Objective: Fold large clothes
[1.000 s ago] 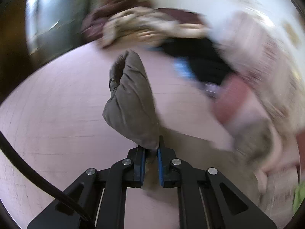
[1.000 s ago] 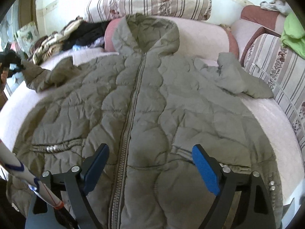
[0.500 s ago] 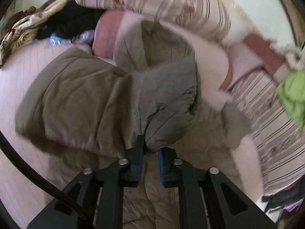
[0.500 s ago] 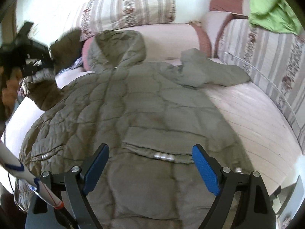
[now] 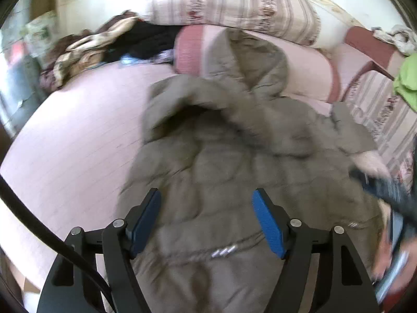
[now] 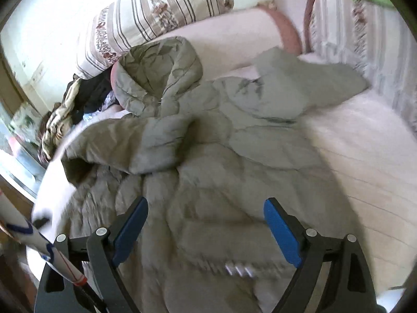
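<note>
- On the pink bed (image 6: pixel 365 156), the olive puffer coat (image 6: pixel 221 169) lies spread, one sleeve (image 6: pixel 146 143) folded across its chest.
- Left gripper (image 5: pixel 206 220): jaws apart, holding nothing.
- Right gripper (image 6: pixel 206 230): jaws apart, holding nothing.

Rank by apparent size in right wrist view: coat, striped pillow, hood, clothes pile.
1. coat
2. striped pillow
3. hood
4. clothes pile, partly hidden

Pillow versus hood is close; distance differs, so unsure.

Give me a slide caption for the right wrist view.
Open right gripper hovers over olive puffer coat, one sleeve folded across its chest.
</note>
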The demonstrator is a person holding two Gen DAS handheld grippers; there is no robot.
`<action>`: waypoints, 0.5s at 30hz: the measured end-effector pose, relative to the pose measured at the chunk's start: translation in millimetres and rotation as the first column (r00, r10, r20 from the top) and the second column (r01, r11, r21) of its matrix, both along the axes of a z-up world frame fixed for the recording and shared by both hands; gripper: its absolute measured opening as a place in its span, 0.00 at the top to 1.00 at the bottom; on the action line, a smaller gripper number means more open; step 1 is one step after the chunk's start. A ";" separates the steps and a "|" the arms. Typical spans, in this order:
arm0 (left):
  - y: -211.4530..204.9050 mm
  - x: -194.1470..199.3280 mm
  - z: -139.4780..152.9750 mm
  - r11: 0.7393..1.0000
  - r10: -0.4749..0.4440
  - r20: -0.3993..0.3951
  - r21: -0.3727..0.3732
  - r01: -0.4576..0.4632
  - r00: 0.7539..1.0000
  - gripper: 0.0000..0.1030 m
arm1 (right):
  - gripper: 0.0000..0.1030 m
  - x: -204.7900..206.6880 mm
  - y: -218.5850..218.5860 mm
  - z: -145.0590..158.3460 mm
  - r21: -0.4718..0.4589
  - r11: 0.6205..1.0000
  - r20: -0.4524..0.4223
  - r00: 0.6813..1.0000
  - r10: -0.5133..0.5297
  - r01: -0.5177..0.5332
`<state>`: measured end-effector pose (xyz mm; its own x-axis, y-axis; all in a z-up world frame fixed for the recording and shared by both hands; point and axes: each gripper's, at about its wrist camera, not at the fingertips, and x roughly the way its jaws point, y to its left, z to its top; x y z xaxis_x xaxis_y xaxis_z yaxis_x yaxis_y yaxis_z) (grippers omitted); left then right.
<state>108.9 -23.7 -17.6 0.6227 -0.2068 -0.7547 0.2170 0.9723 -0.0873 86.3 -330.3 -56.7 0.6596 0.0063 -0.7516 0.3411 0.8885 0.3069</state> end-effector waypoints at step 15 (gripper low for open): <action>17.9 -30.1 -30.7 0.997 0.077 -0.019 0.012 -0.076 0.997 0.30 | 0.86 142.1 -38.6 -48.8 0.285 0.951 -0.107 0.990 -0.096 0.123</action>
